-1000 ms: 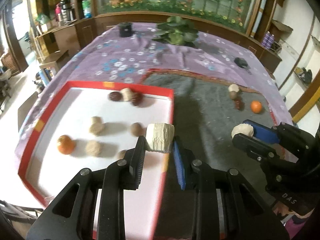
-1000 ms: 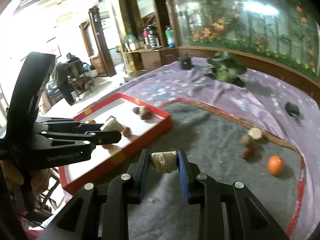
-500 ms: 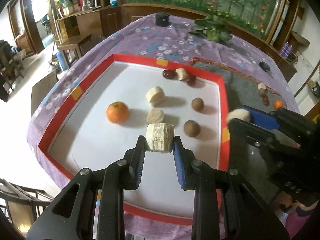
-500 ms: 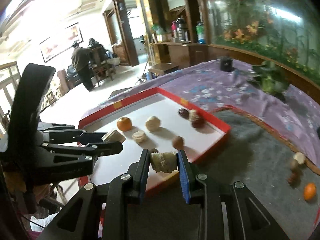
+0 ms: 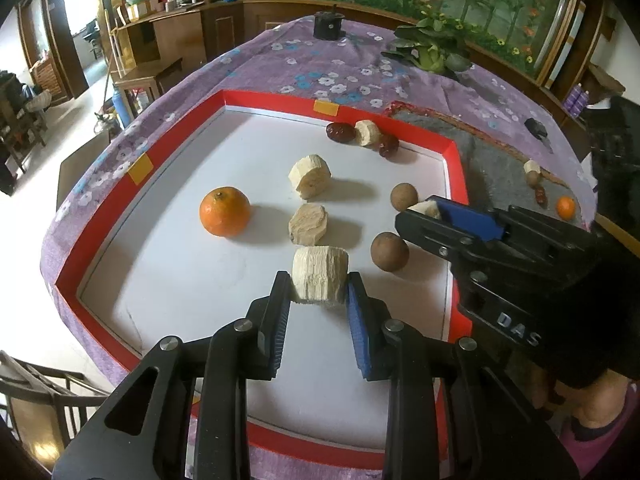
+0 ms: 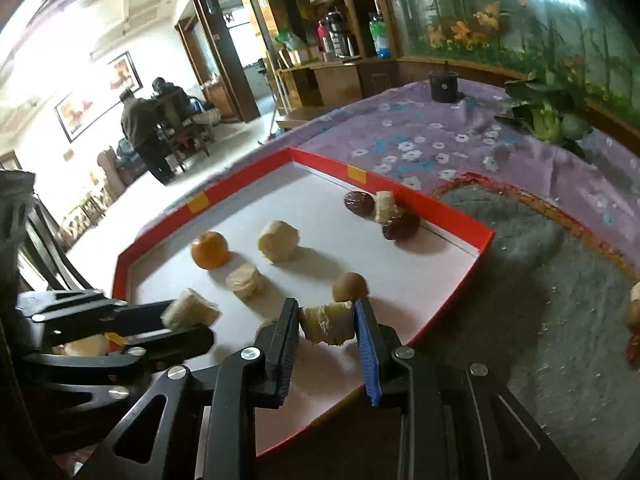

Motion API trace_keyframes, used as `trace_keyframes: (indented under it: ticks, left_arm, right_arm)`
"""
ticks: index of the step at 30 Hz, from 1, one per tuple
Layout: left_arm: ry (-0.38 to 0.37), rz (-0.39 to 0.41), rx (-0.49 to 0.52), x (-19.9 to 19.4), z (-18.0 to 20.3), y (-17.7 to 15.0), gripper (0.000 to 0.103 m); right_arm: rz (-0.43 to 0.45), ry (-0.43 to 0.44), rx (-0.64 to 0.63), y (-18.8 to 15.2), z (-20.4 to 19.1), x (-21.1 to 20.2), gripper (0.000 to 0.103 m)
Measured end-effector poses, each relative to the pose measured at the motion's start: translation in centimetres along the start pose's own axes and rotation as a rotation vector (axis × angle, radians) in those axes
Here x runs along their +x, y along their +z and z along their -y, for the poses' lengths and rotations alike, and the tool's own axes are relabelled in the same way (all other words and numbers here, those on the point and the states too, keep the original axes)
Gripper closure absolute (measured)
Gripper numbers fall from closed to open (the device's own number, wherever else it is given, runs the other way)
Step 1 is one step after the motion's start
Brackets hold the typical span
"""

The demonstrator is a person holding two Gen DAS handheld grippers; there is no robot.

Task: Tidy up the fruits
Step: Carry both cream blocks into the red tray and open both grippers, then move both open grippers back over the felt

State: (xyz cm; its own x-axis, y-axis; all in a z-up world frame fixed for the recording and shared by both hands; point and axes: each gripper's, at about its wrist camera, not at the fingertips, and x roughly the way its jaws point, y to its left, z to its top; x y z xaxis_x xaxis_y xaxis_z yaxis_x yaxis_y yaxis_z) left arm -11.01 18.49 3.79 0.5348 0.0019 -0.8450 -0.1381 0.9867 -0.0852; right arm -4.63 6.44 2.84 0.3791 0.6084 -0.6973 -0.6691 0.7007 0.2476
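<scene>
My left gripper [image 5: 318,300] is shut on a pale ridged fruit chunk [image 5: 319,275], held just above the white floor of the red-rimmed tray [image 5: 276,98]. My right gripper [image 6: 326,326] is shut on a second pale chunk [image 6: 327,323] over the tray's near right corner; it shows at the right of the left wrist view [image 5: 430,210]. In the tray lie an orange [image 5: 225,211], two pale chunks [image 5: 310,176], two brown round fruits [image 5: 389,251] and dark red dates [image 5: 341,132]. The left gripper [image 6: 188,316] shows at the lower left of the right wrist view.
A grey mat [image 6: 552,280] right of the tray carries a small orange [image 5: 565,207], a date and a pale chunk [image 5: 532,168]. The purple flowered cloth [image 5: 320,68] bears a leafy vegetable [image 5: 430,54] and a black cup [image 5: 328,26]. People sit far back [image 6: 140,124].
Both grippers have moved from the grey mat side over the tray and come lower, each keeping its chunk. The tray now fills both views.
</scene>
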Motion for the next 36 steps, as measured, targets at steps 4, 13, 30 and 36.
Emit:
trace_keyframes:
  ticks: [4,13,30,36]
  left_arm:
    - [0.034,0.021,0.011,-0.1,0.3,0.1,0.065]
    - [0.047,0.046,-0.004,-0.9,1.3,0.7,0.045]
    - [-0.062,0.048,0.14,-0.2,12.1,2.5,0.045]
    - [-0.086,0.025,0.19,1.0,15.9,3.2,0.045]
  right_arm:
    - [0.0,-0.009,-0.022,-0.2,-0.3,-0.8,0.069]
    - [0.051,-0.029,0.002,-1.0,0.5,-4.2,0.068]
    - [0.103,-0.205,0.11,-5.0,7.7,-12.3,0.067]
    - [0.117,-0.26,0.184,-6.9,11.4,-14.8,0.067]
